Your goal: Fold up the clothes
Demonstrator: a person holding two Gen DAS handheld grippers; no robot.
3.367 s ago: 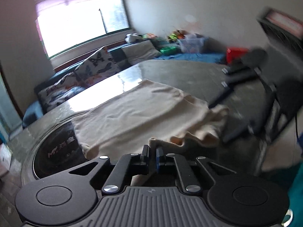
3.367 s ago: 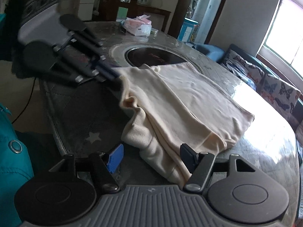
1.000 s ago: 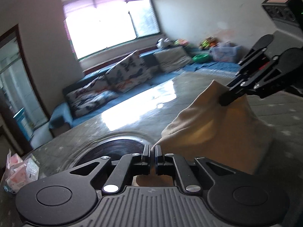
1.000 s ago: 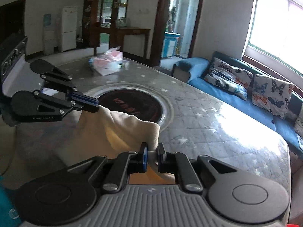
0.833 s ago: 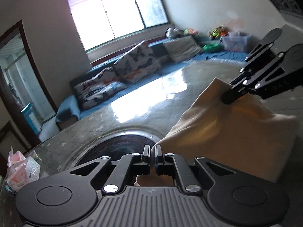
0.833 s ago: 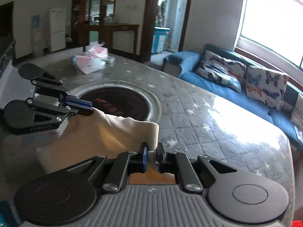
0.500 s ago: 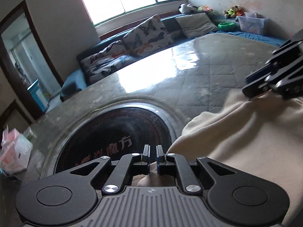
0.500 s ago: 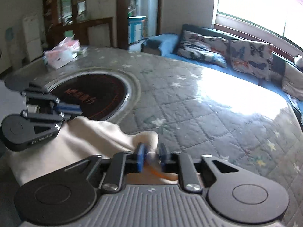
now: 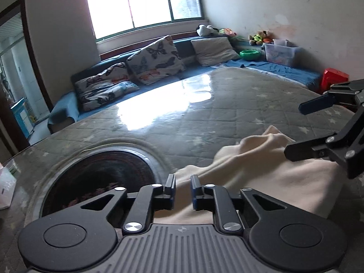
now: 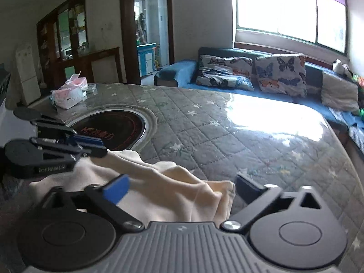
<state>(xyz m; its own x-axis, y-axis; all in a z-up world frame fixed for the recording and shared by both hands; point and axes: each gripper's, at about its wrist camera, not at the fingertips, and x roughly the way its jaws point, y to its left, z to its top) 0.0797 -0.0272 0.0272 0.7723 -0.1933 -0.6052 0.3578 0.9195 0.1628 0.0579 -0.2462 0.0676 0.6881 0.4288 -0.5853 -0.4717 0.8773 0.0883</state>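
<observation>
Garment: one cream garment (image 9: pixel 261 173) bunched on the quilted table (image 9: pixel 204 118)
Left gripper (image 9: pixel 183 187): fingers slightly parted; gripping nothing
Right gripper (image 10: pixel 179 185): fingers spread wide

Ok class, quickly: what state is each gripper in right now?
Left gripper: open, jaws slightly apart, holding nothing, over the cream garment.
Right gripper: wide open, holding nothing, garment lying between its fingers.

Table (image 10: pixel 238 127) past the cream garment (image 10: pixel 163 188) lies open toward the sofa, w/ free passage fwd and to the right. Left side: round dark inset (image 10: pixel 111 129) sits flush; tissue pack (image 10: pixel 68 95) stands at far left edge, well apart.
</observation>
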